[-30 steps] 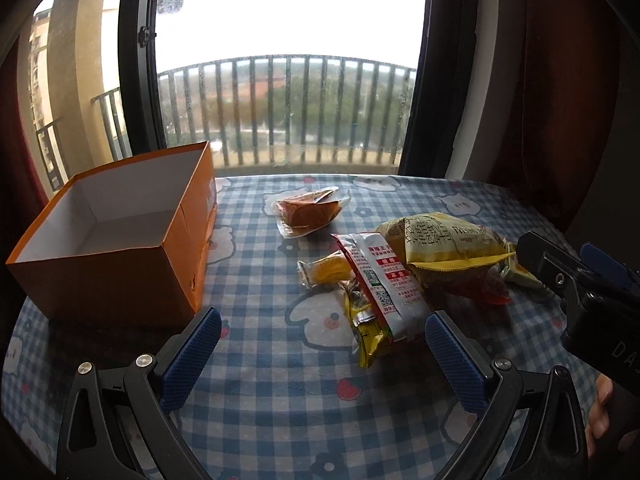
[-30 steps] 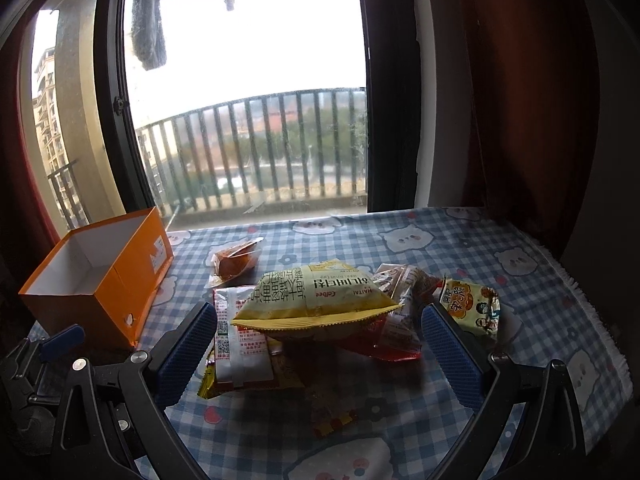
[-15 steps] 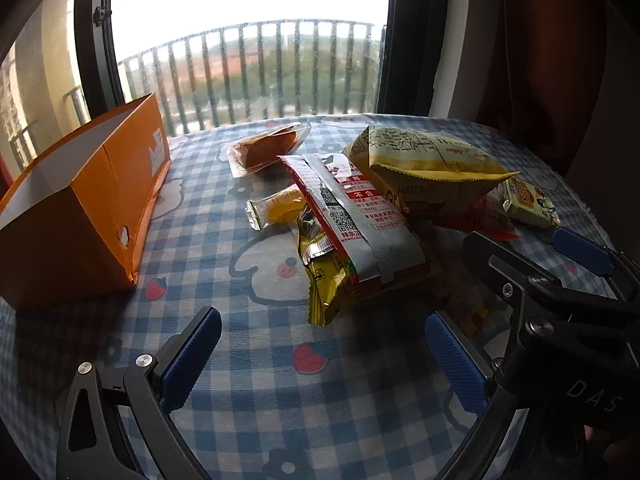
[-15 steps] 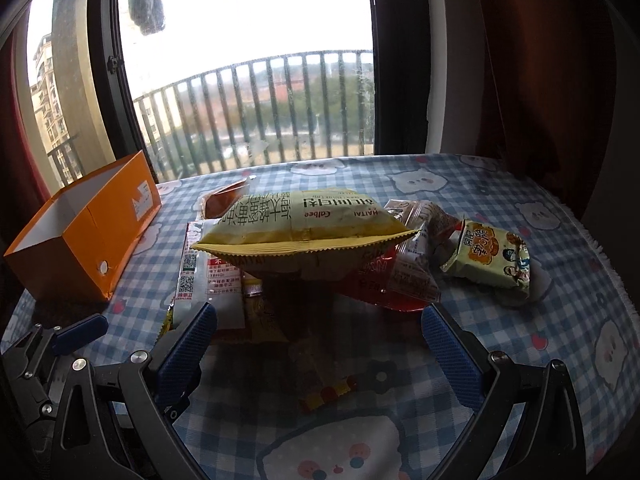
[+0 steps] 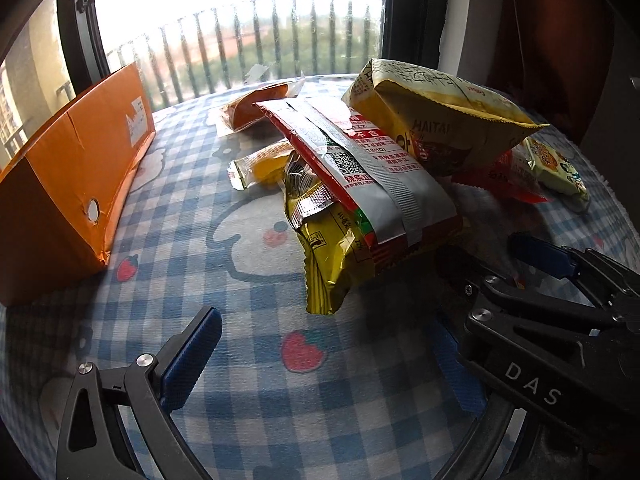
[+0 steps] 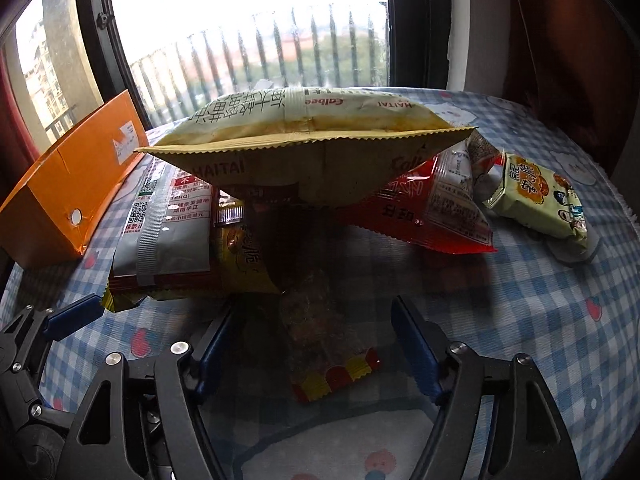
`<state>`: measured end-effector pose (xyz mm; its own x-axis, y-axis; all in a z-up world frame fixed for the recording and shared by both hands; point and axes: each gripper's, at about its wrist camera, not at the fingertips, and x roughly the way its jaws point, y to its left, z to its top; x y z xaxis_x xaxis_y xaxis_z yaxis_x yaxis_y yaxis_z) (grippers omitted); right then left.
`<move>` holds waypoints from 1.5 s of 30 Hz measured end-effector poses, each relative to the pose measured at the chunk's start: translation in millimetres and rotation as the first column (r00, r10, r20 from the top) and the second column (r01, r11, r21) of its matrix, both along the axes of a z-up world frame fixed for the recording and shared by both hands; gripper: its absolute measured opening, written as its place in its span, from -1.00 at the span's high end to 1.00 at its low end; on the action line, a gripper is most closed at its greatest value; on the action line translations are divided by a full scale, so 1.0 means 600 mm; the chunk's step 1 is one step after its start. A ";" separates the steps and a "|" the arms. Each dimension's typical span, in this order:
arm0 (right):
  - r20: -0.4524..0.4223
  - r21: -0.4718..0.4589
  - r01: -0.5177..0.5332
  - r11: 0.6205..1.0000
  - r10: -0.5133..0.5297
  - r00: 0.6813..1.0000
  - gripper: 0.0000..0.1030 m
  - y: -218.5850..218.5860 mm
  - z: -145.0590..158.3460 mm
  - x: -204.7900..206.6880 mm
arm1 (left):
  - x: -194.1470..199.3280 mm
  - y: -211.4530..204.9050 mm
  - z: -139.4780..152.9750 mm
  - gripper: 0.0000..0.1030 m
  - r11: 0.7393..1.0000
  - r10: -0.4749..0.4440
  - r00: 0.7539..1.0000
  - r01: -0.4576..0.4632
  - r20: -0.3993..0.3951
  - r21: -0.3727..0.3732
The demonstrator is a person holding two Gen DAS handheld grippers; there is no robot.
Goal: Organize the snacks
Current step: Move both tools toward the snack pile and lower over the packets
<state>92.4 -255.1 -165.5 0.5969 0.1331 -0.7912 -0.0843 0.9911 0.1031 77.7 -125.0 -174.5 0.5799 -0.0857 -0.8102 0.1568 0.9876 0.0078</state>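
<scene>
Small clear snack packet (image 6: 328,344) with a red-and-yellow end is seen flat on the tabletop (image 6: 520,300), straight ahead of the right claw (image 6: 312,354), between its jaws, long axis running near-to-far along the fingers. Jaws have just been closing, pads not yet pressed on it. Left claw (image 5: 320,360) is spread, empty, further off. Orange box (image 6: 68,192) sits far left

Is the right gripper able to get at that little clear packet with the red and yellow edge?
Probably yes. The clear packet lies flat on the tablecloth between the right gripper's closing blue pads, not yet pinched; the big yellow bag sits further back.
</scene>
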 end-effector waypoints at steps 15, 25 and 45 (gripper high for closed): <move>0.005 0.003 0.000 1.000 0.000 1.000 0.27 -0.014 0.015 -0.010 | -0.008 -0.021 0.017 -0.96 0.999 -0.009 1.000 0.008 0.030 0.042; 0.051 0.026 0.029 0.999 -0.030 0.998 0.46 -0.033 0.047 -0.040 | -0.029 -0.037 0.050 -0.97 0.998 -0.025 0.996 0.021 0.088 0.051; 0.086 0.070 0.068 0.995 -0.074 0.994 0.37 -0.071 0.077 -0.005 | 0.033 -0.074 0.082 -0.96 0.995 -0.018 0.989 0.003 0.146 0.104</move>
<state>89.4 -297.8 -119.2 0.6737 0.1391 -0.7258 -0.0257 0.9859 0.1651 97.4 -169.2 -125.5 0.6926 -0.0127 -0.7212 0.1568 0.9786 0.1333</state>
